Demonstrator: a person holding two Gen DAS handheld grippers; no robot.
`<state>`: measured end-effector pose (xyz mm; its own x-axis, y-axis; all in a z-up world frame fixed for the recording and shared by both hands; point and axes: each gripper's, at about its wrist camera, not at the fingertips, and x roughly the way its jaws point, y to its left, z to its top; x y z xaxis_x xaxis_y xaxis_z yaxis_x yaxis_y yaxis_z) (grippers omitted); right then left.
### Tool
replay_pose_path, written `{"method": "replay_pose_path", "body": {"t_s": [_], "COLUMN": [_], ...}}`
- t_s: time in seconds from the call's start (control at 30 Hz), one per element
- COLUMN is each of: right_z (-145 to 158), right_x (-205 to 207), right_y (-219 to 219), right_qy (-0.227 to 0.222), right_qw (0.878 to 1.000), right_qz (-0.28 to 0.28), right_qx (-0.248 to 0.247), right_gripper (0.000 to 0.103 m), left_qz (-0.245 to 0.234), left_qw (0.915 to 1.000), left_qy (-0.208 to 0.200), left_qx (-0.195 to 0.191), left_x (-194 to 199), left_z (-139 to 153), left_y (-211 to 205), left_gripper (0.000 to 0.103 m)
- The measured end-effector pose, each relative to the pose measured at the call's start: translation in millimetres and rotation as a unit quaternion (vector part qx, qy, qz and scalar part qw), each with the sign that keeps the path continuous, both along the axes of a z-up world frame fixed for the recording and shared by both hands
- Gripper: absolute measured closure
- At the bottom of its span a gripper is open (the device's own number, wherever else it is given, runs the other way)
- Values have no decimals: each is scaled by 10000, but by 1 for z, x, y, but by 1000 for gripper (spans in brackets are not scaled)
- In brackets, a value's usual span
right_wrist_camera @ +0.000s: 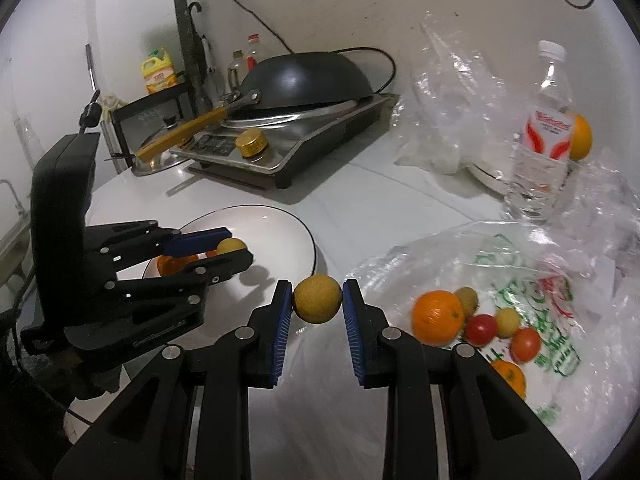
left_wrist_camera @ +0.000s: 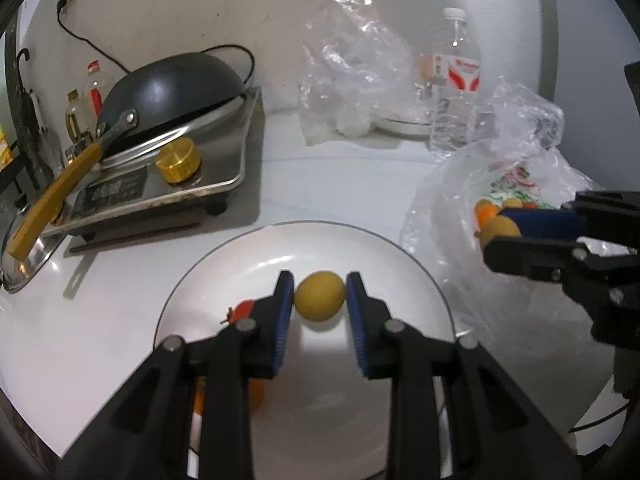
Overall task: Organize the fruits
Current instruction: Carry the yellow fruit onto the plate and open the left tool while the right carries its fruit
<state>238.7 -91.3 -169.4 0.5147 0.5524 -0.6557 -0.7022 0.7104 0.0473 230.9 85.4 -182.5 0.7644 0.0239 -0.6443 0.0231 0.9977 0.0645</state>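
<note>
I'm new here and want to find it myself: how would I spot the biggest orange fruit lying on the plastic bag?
Start at the crumpled clear plastic bag with green and red print, spread on the white counter in front of the clear water bottle. A small cluster of fruit lies on it; the large round orange sits at the cluster's left edge. It is far bigger than the small red tomatoes and yellowish fruits beside it.

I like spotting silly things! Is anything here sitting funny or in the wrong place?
Yes: the black wok sits upside down and tilted on the stove, over a lid. An orange hides alone behind the water bottle.
</note>
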Motion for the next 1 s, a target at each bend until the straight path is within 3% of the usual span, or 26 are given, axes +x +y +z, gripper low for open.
{"method": "replay_pose_path", "body": {"t_s": [0.73, 1.0], "right_z": [-3, -4], "right_x": [23, 26], "right_y": [13, 25], "right_qy": [57, 26], "right_qw": [9998, 9998], "right_qz": [196, 141], "right_qx": [43, -117], "right_gripper": [75, 75], "left_qz": [414, 451], "left_qw": [9976, 9978], "left_qy": [521, 466], "left_qx": [192, -108], "left_x": [42, 36], "left_z": [-10, -9], "left_y": [26, 39], "left_gripper": [74, 74]}}
